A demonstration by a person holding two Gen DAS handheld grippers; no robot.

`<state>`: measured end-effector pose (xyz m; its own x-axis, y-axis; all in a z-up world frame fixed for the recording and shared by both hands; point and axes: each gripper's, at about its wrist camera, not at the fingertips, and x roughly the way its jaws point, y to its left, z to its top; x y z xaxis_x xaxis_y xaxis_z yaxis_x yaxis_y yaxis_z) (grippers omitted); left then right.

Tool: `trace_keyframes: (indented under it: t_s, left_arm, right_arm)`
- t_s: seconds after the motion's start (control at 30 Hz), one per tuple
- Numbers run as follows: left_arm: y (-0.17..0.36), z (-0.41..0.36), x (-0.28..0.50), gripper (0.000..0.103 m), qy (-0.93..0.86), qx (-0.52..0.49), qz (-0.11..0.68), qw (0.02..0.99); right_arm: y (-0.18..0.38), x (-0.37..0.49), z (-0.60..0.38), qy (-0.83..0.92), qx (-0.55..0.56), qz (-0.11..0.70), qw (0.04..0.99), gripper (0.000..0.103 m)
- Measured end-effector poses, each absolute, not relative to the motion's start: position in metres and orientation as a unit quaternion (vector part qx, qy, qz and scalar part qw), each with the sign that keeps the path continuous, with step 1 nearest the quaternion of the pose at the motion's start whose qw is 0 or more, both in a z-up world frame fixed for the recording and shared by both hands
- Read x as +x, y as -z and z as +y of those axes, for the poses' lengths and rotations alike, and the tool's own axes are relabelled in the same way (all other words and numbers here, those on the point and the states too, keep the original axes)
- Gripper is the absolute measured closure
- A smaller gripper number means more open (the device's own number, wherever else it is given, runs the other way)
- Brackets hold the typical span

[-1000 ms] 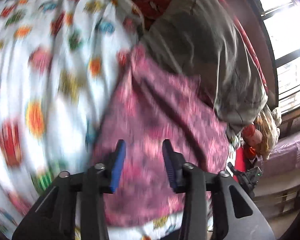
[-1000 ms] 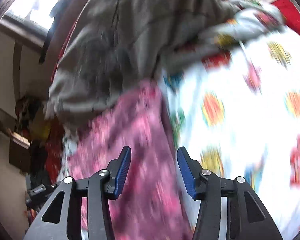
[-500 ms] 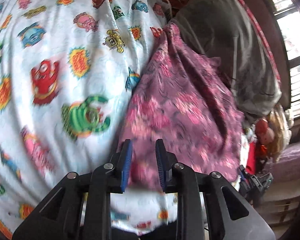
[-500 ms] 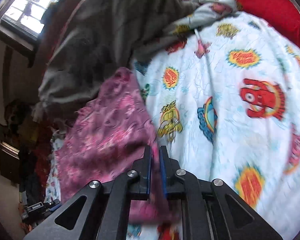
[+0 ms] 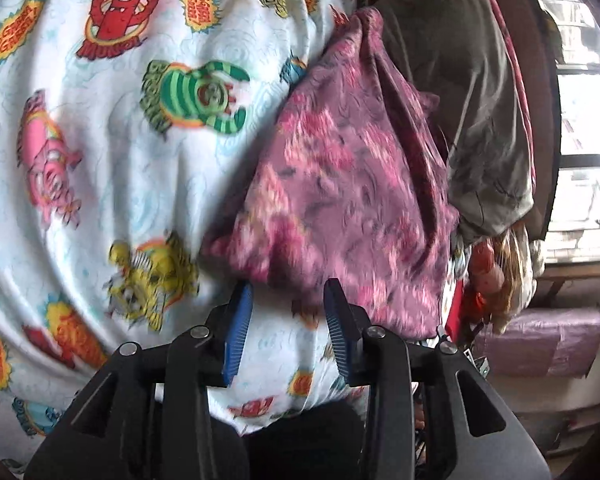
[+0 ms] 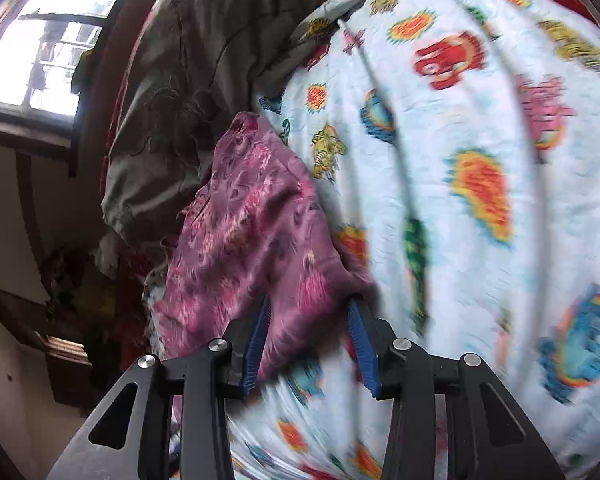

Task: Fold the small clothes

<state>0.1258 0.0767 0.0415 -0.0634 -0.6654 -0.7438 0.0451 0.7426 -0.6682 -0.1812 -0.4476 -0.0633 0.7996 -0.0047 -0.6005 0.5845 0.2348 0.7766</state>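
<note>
A small purple-pink patterned garment (image 5: pixel 340 184) lies spread on a white cartoon-print sheet (image 5: pixel 120 160). Its near hem ends just past the tips of my left gripper (image 5: pixel 288 294). That gripper's jaws are opening, with only sheet between the blue pads (image 5: pixel 236 328). In the right wrist view the same garment (image 6: pixel 252 232) runs up the left side of the sheet (image 6: pixel 460 200). My right gripper (image 6: pixel 310 304) is at its near corner. Its jaws are opening, and cloth lies loose between them without being pressed.
A crumpled grey garment (image 5: pixel 460 100) (image 6: pixel 188 80) lies beyond the purple one, against red bedding. A doll and other clutter (image 5: pixel 496 276) hang off the bed's side, near a purple wrapped bundle (image 5: pixel 540 340). A bright window (image 6: pixel 40 40) is behind.
Both grippers were open over the garment, closed nearly shut at its near edge half a second ago, and stand open again now. Both have drawn back toward the garment's near hem.
</note>
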Motion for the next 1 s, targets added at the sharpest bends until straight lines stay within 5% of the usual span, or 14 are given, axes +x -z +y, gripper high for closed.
trace_keyframes:
  t_s: [0.03, 0.07, 0.1, 0.3, 0.47, 0.67, 0.73, 0.8, 1.0]
  left_arm:
    - [-0.041, 0.075, 0.129, 0.070, 0.268, -0.239, 0.674, 0.646]
    - [-0.041, 0.076, 0.132, 0.075, 0.260, -0.246, 0.675, 0.645]
    - [-0.040, 0.075, 0.134, 0.089, 0.258, -0.250, 0.675, 0.645]
    - [-0.028, 0.071, 0.137, 0.093, 0.245, -0.210, 0.688, 0.650]
    - [-0.041, 0.070, 0.125, 0.093, 0.276, -0.164, 0.678, 0.661]
    - [-0.109, 0.064, 0.133, 0.091, 0.351, -0.092, 0.594, 0.717]
    - [-0.124, 0.047, 0.155, 0.079, 0.353, -0.082, 0.572, 0.736]
    - [-0.128, 0.032, 0.181, 0.053, 0.341, -0.084, 0.562, 0.749]
    - [-0.098, -0.018, 0.269, 0.051, 0.309, -0.114, 0.605, 0.725]
  right_arm:
    - [0.065, -0.174, -0.450, 0.201, 0.590, 0.247, 0.742, 0.066]
    - [0.068, -0.167, -0.453, 0.200, 0.595, 0.251, 0.737, 0.092]
    - [0.068, -0.159, -0.456, 0.191, 0.601, 0.257, 0.732, 0.098]
    - [0.019, -0.177, -0.467, 0.171, 0.531, 0.214, 0.802, 0.099]
    - [0.083, -0.174, -0.474, 0.184, 0.548, 0.318, 0.752, 0.099]
    - [0.033, -0.178, -0.481, 0.201, 0.490, 0.292, 0.796, 0.079]
    - [0.005, -0.169, -0.492, 0.224, 0.456, 0.260, 0.821, 0.070]
    - [-0.013, -0.153, -0.503, 0.229, 0.436, 0.233, 0.839, 0.060]
    - [-0.006, -0.054, -0.539, 0.198, 0.404, 0.295, 0.843, 0.052]
